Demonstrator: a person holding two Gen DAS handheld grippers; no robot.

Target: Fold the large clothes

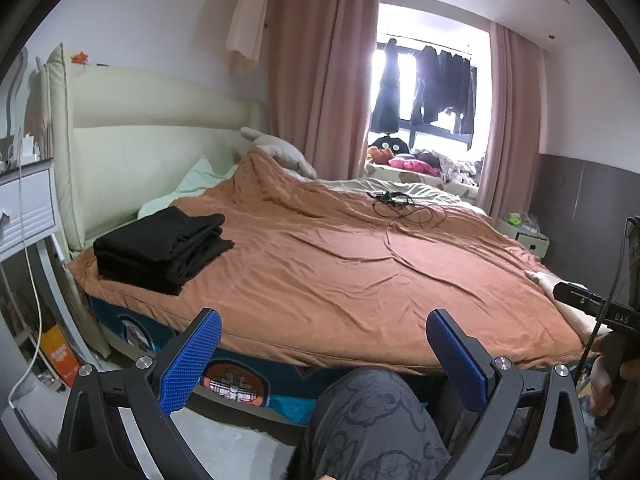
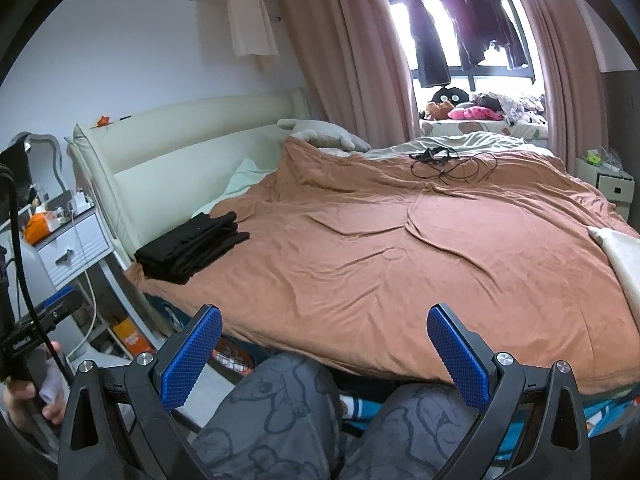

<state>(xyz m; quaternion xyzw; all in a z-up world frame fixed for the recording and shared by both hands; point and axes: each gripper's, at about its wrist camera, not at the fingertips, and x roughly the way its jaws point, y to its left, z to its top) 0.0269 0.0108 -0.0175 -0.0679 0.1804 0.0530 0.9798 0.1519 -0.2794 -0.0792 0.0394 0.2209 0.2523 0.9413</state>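
Observation:
A stack of folded black clothes (image 1: 162, 250) lies on the brown duvet (image 1: 340, 264) near the headboard, at the bed's left corner; it also shows in the right wrist view (image 2: 192, 246). My left gripper (image 1: 324, 354) is open and empty, held off the bed's near edge above the person's knee. My right gripper (image 2: 324, 354) is open and empty too, over the person's lap in front of the bed. A pale cloth (image 2: 624, 264) lies at the bed's right edge.
A tangle of black cable (image 1: 404, 206) lies on the far side of the bed. A white nightstand (image 2: 72, 246) stands left of the bed, a small cabinet (image 1: 524, 232) on the right. Dark clothes (image 1: 424, 84) hang at the window.

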